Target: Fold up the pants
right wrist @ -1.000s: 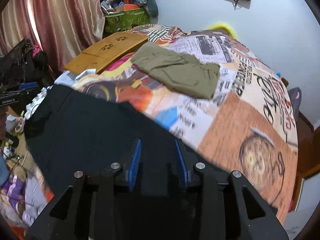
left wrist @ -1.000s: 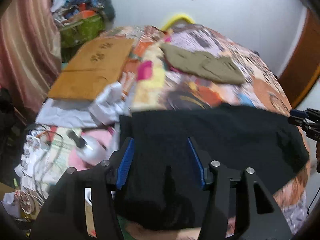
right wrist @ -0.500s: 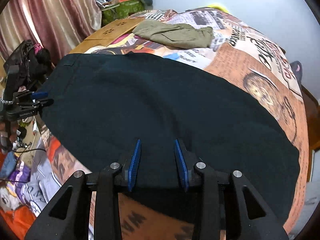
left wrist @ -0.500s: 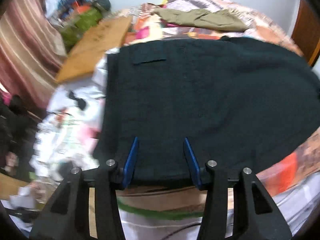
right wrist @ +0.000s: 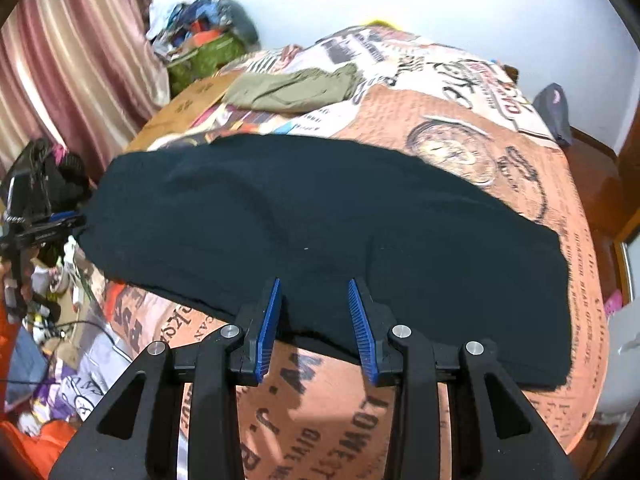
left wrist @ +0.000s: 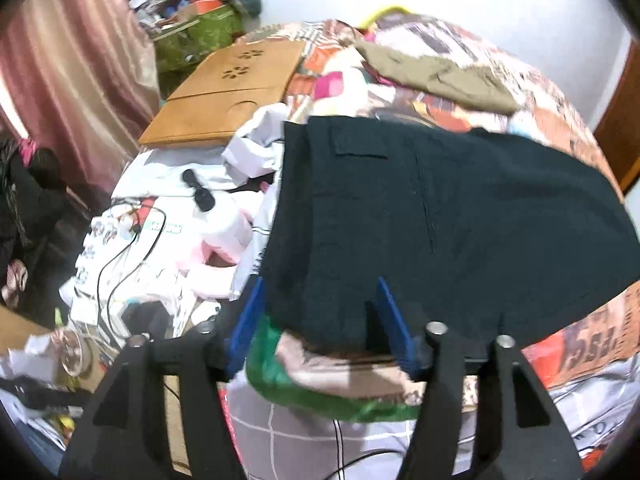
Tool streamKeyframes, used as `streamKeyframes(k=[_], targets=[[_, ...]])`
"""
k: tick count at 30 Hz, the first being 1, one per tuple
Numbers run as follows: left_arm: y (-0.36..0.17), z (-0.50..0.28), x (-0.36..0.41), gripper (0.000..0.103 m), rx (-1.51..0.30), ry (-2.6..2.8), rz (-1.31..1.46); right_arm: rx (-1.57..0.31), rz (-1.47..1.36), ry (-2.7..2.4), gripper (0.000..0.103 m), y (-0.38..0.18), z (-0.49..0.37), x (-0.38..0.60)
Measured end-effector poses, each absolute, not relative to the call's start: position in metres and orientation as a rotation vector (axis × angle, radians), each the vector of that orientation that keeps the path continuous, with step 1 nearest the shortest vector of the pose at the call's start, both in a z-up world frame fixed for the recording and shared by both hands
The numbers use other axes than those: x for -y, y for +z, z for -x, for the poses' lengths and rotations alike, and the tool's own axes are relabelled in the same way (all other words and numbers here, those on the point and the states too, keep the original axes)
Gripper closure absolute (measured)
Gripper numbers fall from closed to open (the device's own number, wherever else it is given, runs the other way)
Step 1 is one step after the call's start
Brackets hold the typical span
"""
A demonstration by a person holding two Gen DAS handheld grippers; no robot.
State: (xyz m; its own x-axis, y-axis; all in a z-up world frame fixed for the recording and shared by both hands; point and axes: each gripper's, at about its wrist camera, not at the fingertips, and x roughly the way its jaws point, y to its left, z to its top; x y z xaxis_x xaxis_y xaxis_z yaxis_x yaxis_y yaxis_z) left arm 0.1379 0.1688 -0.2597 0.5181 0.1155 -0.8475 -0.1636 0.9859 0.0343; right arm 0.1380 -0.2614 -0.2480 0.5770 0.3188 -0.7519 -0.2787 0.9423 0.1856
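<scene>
Black pants [right wrist: 320, 220] lie flat across the bed [right wrist: 500, 128], ready to fold. Left gripper [left wrist: 320, 320] and right gripper [right wrist: 314, 312] both open, holding nothing.

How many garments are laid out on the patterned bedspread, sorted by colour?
Black pants: 1
Olive-green garment: 1
Total: 2

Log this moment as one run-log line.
dark pants flat on bed | left gripper open | right gripper open
</scene>
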Motion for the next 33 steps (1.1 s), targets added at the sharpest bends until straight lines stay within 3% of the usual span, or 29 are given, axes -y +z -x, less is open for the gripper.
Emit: streamKeyframes(k=[4,15,17,20,22,33], targets=[[-0.261,-0.120,-0.171,0.033,-1.010,0.160,0.110,-0.856,-0.047,0.293,0.066,-0.245,-0.135,0.267],[-0.285,-0.129,-0.169,0.035,-1.035,0.117,0.313,-0.843,-0.030,0.186,0.066,-0.246,-0.136,0.282],[-0.285,-0.134,-0.169,0.039,-1.035,0.127,0.313,-0.840,-0.023,0.161,0.066,-0.246,-0.136,0.288],[-0.287,-0.140,-0.170,0.053,-1.041,0.161,0.299,-0.842,-0.018,0.119,0.065,-0.248,-0.135,0.300],[-0.288,-0.142,-0.169,0.074,-1.038,0.208,0.260,-0.847,-0.023,0.092,0.065,-0.250,-0.136,0.311],[-0.257,-0.140,-0.160,0.080,-0.927,0.288,0.060,-0.958,-0.130,0.000,0.058,-0.298,-0.147,0.354]])
